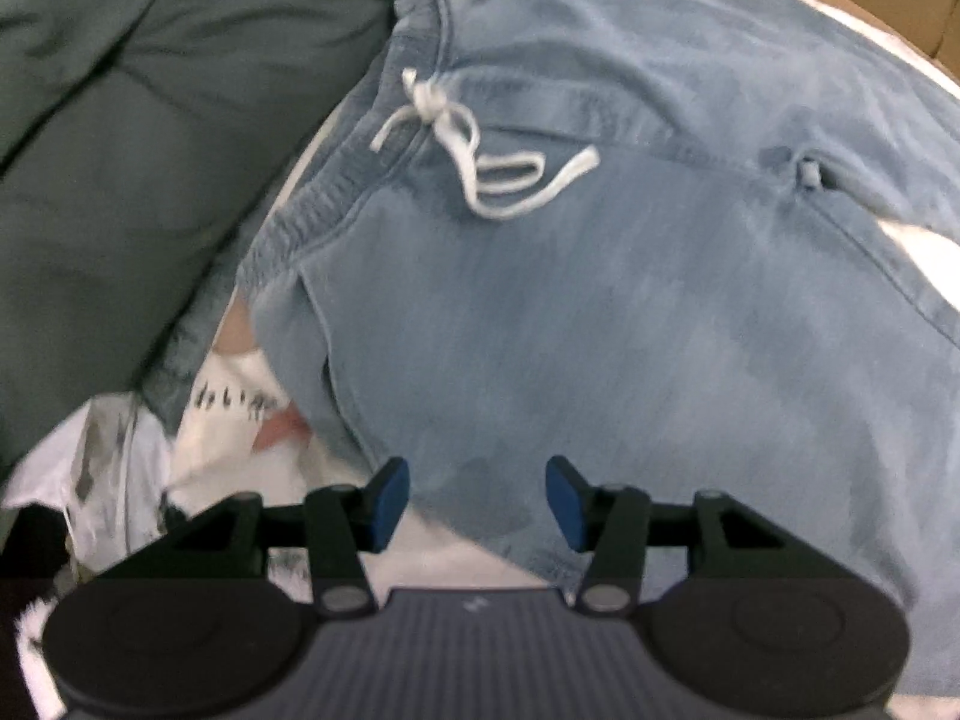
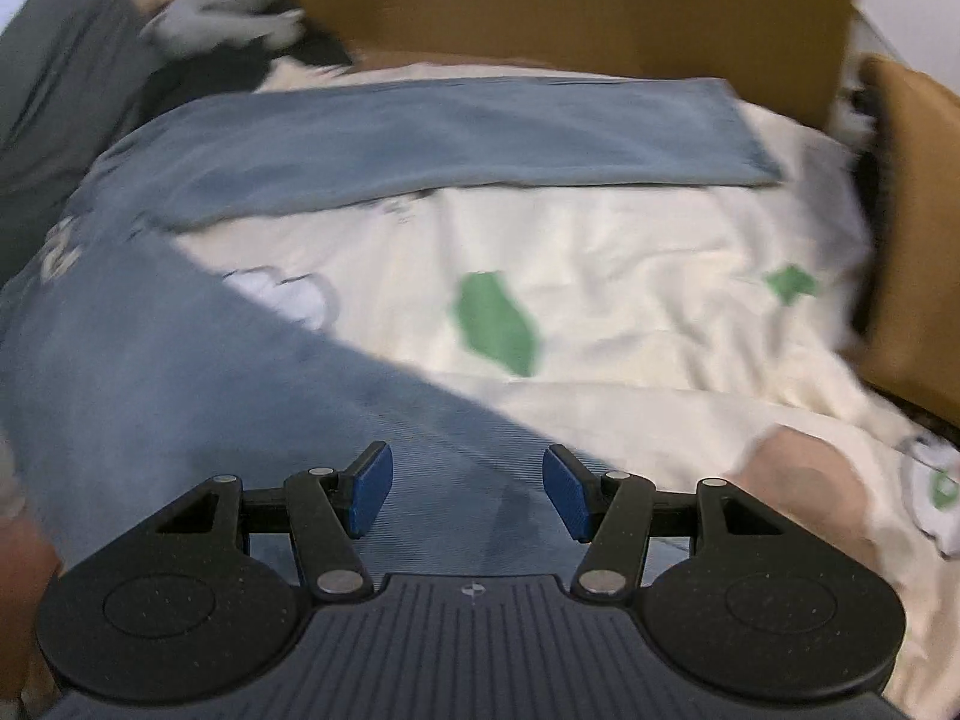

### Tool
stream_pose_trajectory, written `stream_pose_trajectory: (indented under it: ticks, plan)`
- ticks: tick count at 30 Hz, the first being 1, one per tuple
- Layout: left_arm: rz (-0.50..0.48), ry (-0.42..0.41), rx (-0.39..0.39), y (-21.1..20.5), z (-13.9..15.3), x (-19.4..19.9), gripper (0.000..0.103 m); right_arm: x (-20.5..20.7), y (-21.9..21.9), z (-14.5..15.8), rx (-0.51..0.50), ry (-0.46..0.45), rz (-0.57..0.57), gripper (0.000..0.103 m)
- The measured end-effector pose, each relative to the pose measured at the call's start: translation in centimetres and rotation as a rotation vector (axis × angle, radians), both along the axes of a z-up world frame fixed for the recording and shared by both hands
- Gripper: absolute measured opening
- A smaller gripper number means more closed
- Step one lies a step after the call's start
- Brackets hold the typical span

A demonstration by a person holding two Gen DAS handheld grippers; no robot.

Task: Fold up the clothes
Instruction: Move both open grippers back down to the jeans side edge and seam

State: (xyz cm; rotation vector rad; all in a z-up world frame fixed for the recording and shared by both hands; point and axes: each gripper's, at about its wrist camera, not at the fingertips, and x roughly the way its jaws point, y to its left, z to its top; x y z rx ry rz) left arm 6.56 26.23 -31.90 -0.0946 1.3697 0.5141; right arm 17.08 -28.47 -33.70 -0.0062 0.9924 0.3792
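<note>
Light blue sweatpants lie spread on the bed, waistband at the upper left with a white drawstring tied in a bow. My left gripper is open and empty, just above the near hip edge of the pants. In the right wrist view the two legs fork apart: the far leg lies flat across the back, the near leg runs under my right gripper, which is open and empty just above the fabric.
A cream sheet with green patches covers the bed. A grey-green duvet lies to the left. Brown cardboard stands along the back and right. White printed clothes lie at the pants' left edge.
</note>
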Motion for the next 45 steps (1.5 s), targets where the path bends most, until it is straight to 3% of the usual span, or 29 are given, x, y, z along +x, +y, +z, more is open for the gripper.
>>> stream_pose_trajectory:
  ticks: [4, 10, 17, 29, 35, 45]
  plan:
    - [0.006, 0.035, 0.007, 0.2, -0.6, -0.8, 0.054, -0.5, 3.0, -1.4, 0.008, 0.044, 0.146, 0.062]
    - [0.021, 0.05, 0.014, 0.3, -0.4, -1.5, 0.054, -3.1, 7.7, -2.3, -0.006, 0.037, 0.391, 0.062]
    - [0.038, 0.055, 0.024, 0.2, 0.5, -2.0, 0.055, -6.3, 9.5, -2.8, -0.058, 0.028, 0.579, 0.063]
    - [0.031, 0.062, 0.013, -0.4, 0.7, -2.3, 0.056, -10.0, 9.9, -2.7, -0.065, 0.064, 0.705, 0.064]
    - [0.04, 0.059, 0.008, -0.3, 0.6, -2.5, 0.057, -12.1, 10.5, -3.4, -0.165, 0.03, 0.806, 0.068]
    - [0.043, 0.063, 0.015, 0.4, 0.9, -2.7, 0.059, -10.7, 8.9, -2.3, -0.252, -0.025, 0.714, 0.066]
